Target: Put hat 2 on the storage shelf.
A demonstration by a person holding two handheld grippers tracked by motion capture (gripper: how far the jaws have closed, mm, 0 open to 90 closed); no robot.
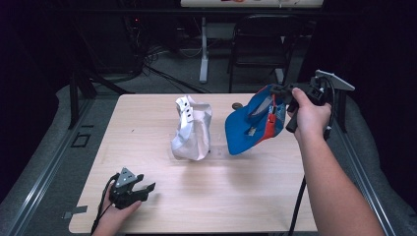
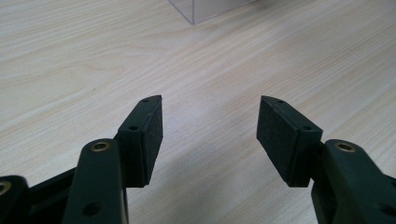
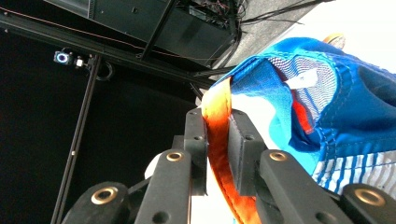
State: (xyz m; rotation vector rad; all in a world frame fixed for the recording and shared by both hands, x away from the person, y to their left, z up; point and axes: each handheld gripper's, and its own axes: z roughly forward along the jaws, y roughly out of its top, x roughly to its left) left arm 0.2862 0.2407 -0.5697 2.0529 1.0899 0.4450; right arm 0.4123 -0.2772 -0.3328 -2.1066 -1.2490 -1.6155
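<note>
A blue cap [image 1: 251, 125] with an orange-red strap hangs tilted above the right side of the wooden table [image 1: 236, 196]. My right gripper [image 1: 278, 92] is shut on the cap's orange strap [image 3: 218, 140], seen pinched between the jaws in the right gripper view, with the blue cap [image 3: 345, 107] beyond them. A white cap [image 1: 192, 128] stands upright at the table's middle. My left gripper [image 1: 147, 189] rests low at the front left, jaws wide open over bare wood [image 2: 210, 107] and holding nothing.
A corner of a clear plastic stand [image 2: 205, 9] sits ahead of the left gripper. A small brown round object [image 1: 236, 105] lies behind the blue cap. A dark chair [image 1: 260, 44] and a white desk leg [image 1: 203, 49] stand beyond the far edge.
</note>
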